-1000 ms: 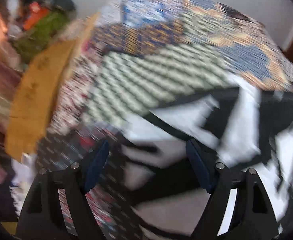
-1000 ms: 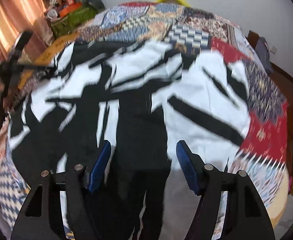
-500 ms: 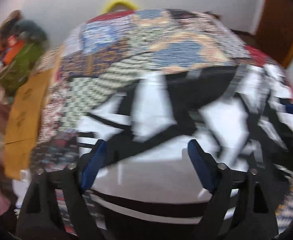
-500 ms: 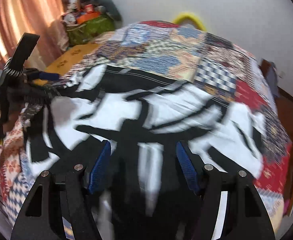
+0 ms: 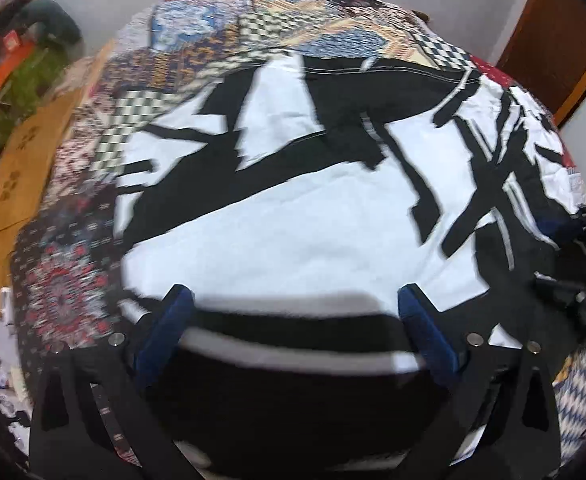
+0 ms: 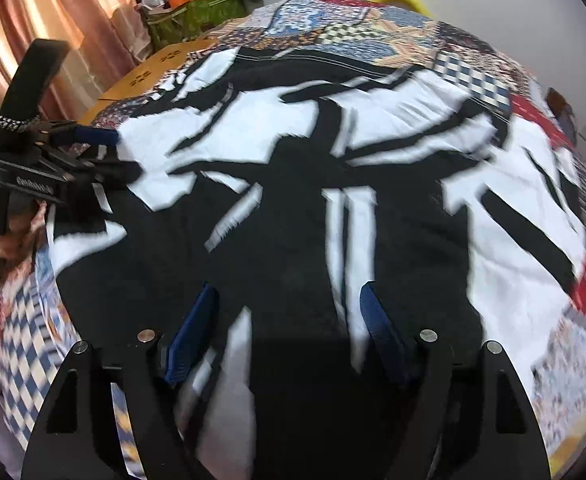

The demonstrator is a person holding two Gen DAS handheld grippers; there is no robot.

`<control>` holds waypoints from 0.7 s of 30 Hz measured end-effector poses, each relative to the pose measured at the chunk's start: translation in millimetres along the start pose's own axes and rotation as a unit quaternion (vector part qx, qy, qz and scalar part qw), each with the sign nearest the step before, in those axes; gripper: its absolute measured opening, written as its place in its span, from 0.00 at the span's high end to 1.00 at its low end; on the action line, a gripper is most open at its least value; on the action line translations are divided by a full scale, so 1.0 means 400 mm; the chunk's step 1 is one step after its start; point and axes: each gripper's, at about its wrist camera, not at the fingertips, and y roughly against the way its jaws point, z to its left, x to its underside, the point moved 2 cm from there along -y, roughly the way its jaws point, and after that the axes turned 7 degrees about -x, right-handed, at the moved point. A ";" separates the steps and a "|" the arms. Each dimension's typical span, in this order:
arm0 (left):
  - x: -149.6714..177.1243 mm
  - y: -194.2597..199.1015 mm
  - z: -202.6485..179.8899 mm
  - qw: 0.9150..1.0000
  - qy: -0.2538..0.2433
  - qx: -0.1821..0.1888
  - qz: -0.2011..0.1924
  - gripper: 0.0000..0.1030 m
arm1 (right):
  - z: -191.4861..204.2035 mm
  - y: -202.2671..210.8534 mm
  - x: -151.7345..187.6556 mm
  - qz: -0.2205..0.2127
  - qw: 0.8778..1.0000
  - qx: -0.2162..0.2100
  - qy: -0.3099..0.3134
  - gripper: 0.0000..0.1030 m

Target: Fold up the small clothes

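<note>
A black-and-white garment [image 5: 293, 216] lies spread flat on the patchwork quilt [image 5: 213, 40] of the bed. The left gripper [image 5: 293, 304] hangs over its near edge, fingers [image 5: 169, 320] opening wide, gripping nothing. The right gripper [image 6: 289, 304] hovers likewise, opening, cloth below untouched.

I see a soft, matt cloth garment [image 5: 293, 216], black and white, slightly creased, lying on a patchwork quilt [image 5: 197, 40] of printed woven fabric. My left gripper [image 5: 293, 320] looks like matt black plastic with bright metal screws and blue, finely ribbed pads [image 6: 191, 332].
</note>
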 end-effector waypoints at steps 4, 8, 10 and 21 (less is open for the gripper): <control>0.043 0.018 0.054 0.999 0.012 -0.045 -0.005 0.00 | -0.021 0.028 0.026 -0.001 1.000 0.022 -0.013 0.30; 0.088 0.028 0.119 0.996 0.043 -0.080 0.003 0.00 | -0.031 0.062 0.064 -0.004 0.999 0.035 -0.024 0.30; 0.109 0.039 0.148 0.993 0.050 -0.110 0.002 0.00 | -0.041 0.080 0.080 -0.006 0.999 0.043 -0.032 0.30; 0.216 0.099 0.285 0.980 0.123 -0.157 0.012 0.00 | -0.107 0.164 0.154 -0.010 0.993 0.083 -0.086 0.30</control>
